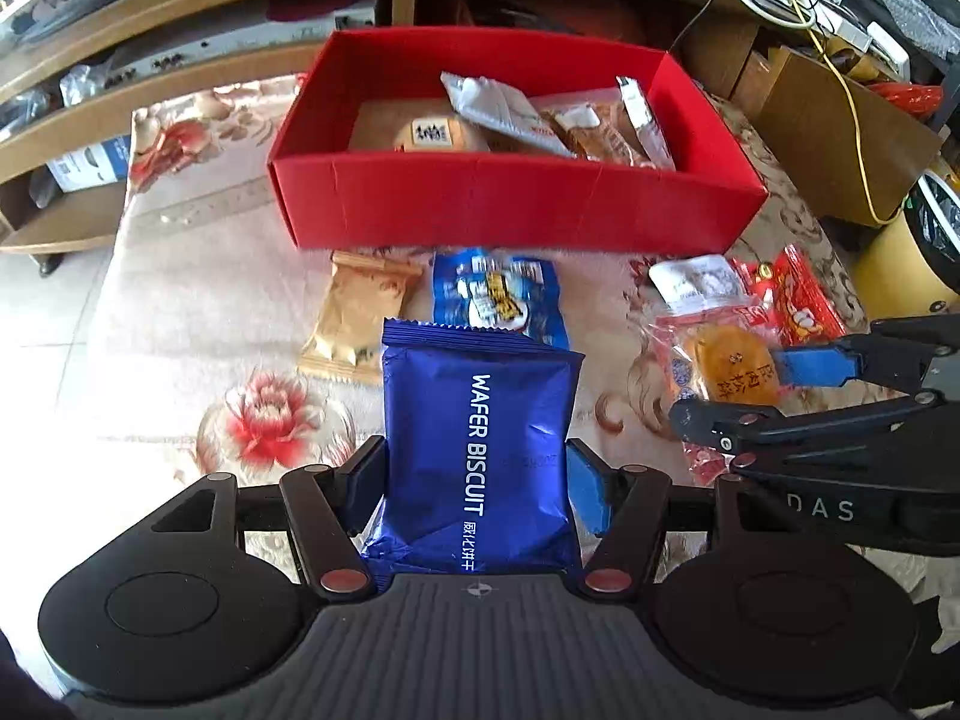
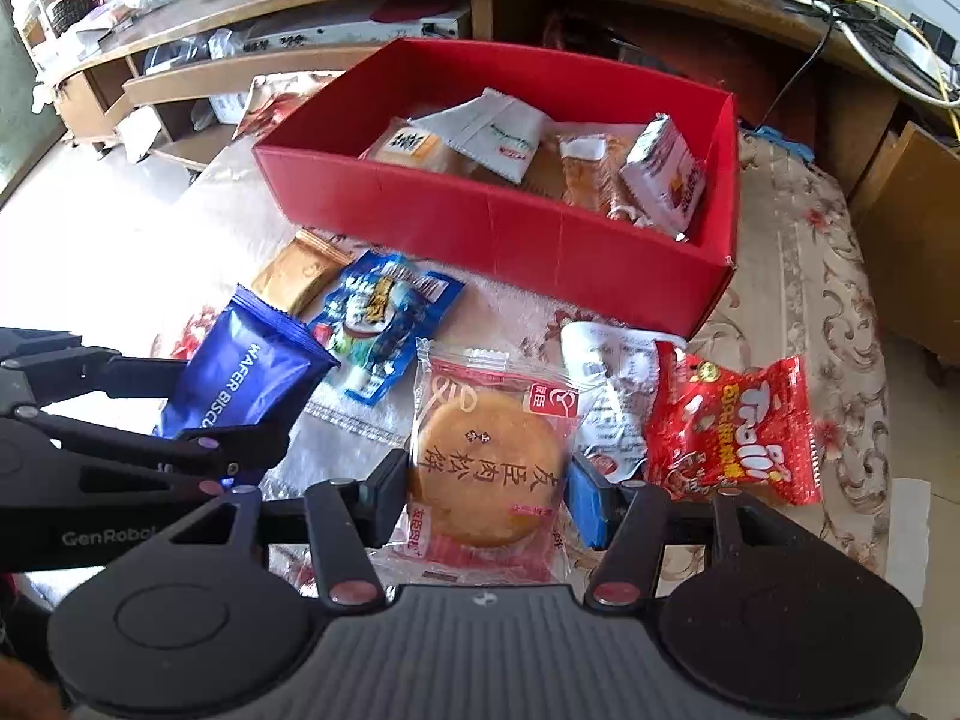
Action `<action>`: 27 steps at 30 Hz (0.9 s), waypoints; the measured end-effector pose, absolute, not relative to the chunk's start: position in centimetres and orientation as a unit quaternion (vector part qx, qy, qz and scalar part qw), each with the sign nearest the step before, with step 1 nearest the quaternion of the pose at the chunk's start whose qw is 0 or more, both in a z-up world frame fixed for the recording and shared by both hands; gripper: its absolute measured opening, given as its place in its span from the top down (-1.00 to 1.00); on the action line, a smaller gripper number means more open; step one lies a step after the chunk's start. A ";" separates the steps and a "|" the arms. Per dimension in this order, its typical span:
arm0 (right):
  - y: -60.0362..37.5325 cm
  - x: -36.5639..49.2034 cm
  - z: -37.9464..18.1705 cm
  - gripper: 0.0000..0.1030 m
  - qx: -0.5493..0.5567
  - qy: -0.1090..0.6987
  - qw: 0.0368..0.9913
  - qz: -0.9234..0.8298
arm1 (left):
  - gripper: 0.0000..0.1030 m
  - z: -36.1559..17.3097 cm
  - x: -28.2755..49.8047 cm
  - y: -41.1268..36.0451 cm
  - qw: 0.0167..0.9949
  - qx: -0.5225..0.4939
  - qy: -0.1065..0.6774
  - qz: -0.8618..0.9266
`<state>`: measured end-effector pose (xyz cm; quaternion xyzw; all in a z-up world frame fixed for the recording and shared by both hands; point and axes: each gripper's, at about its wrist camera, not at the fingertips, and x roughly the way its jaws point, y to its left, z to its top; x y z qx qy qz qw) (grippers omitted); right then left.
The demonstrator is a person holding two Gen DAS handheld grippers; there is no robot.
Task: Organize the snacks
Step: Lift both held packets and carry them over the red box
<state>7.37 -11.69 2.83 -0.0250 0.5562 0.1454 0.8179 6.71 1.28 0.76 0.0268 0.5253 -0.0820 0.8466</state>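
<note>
Blue foil fills the gap between our left gripper's [image 1: 477, 477] pads: the wafer biscuit packet [image 1: 480, 456] is pinched at its sides, its crimped top edge pointing away from the fingers toward the red box [image 1: 516, 204]. Our right gripper [image 2: 489, 495] pinches the round meat floss cake [image 2: 489, 468] in its clear red-printed wrapper, one pad on each side of the pastry.

Beyond the left fingertips, on the floral cloth [image 1: 198, 312], lie a blue snack bag [image 1: 498, 294] and, to its left, a gold packet [image 1: 360, 312]; both sit between the fingers and the box's near wall. Just right of the right gripper's fingers we see a red gummy bag [image 2: 732, 426] with a white wrapper [image 2: 612, 384] partly under it and beside the cake.

The box stands open further ahead of both grippers, and several wrapped snacks already lie inside it: a pale pastry pack [image 2: 414, 147], a white sachet [image 2: 498, 132] and a small white carton [image 2: 666, 180] leaning against the right wall.
</note>
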 end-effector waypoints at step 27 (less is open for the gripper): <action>-14.6 12.7 7.4 -0.01 0.029 0.494 0.862 0.110 | -0.32 5.7 11.6 -0.3 0.888 0.008 0.452 -0.083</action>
